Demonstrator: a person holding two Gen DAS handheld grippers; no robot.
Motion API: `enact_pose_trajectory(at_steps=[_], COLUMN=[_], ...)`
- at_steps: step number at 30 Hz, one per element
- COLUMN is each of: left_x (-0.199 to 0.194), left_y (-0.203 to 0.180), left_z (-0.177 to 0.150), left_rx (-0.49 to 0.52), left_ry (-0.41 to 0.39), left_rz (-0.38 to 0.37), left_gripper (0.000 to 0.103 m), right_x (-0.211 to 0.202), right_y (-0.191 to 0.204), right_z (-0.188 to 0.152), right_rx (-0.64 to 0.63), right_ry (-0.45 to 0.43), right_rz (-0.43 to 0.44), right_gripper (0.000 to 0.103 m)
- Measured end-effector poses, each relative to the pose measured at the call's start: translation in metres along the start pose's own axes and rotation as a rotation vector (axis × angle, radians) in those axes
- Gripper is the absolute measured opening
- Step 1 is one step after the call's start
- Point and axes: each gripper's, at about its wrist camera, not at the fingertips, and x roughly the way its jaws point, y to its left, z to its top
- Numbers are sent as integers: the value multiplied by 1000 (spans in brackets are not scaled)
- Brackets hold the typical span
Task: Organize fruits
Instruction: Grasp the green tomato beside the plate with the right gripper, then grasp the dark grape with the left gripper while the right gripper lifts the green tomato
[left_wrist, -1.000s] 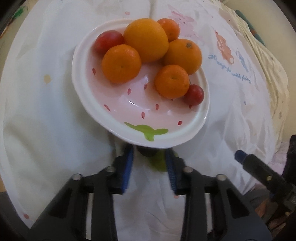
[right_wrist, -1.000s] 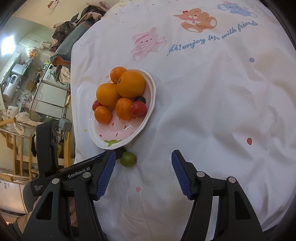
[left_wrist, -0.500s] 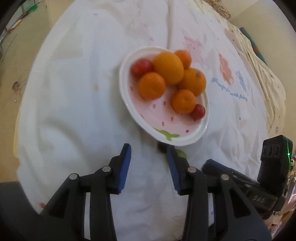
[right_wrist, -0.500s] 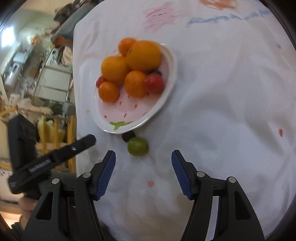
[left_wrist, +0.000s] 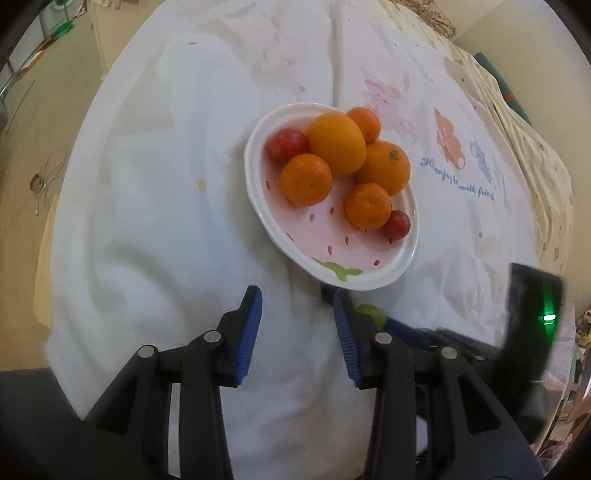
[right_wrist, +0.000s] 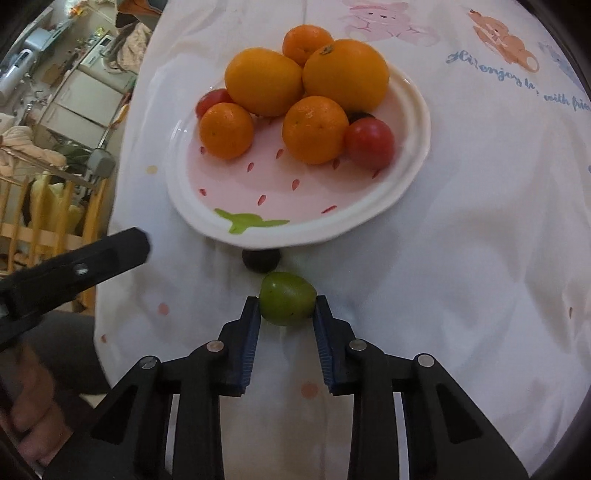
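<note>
Left wrist view: our left tool (left_wrist: 297, 325) hangs over the white cloth (left_wrist: 155, 206) just short of the plate (left_wrist: 258, 206). Its jaws stand at a narrow gap with nothing between them. The plate carries oranges and small red fruits. The green fruit (left_wrist: 369, 312) lies on the cloth just beside the plate's near rim, half hidden behind the tool's finger.

Right wrist view: we judge the step in hand to be the pick-up of the green fruit (right_wrist: 287, 298). Our right tool (right_wrist: 287, 312) is closing, the fruit between its fingers (right_wrist: 250, 332), and both pads appear to touch it. A dark fruit (right_wrist: 260, 259) sits between it and the plate (right_wrist: 417, 110). The next move calls for a firm grip, a lift, then placement on the bare pink part of the plate.
</note>
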Motion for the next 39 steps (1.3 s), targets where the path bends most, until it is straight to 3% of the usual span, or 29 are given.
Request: enact_pose_trajectory(at_steps=[9, 15, 17, 20, 24, 26, 39], left_x=[30, 54, 64, 69, 69, 66, 17], left_y=[-41, -69, -70, -70, -63, -57, -35], left_z=[-13, -16, -16, -15, -10, -9, -32], left_rx=[156, 273, 269, 279, 262, 245, 239], left_ry=[31, 33, 68, 57, 60, 60, 8], left_rz=[36, 108, 127, 159, 182, 155, 168], left_gripper=[36, 36, 36, 35, 20, 19, 19], right_x=[-80, -98, -102, -102, -105, -106, -113], right_y=[-56, -79, -81, -79, -79, -77, -71], right_z=[-15, -20, -18, -16, -15, -14, -15], right_rx=[68, 160, 160, 157, 154, 147, 137], right_ry=[-151, -251, -268, -276, -277, -283, -310], right_rz=[53, 107, 107, 114, 121, 123, 146], right_gripper=[30, 30, 30, 30, 30, 30, 30])
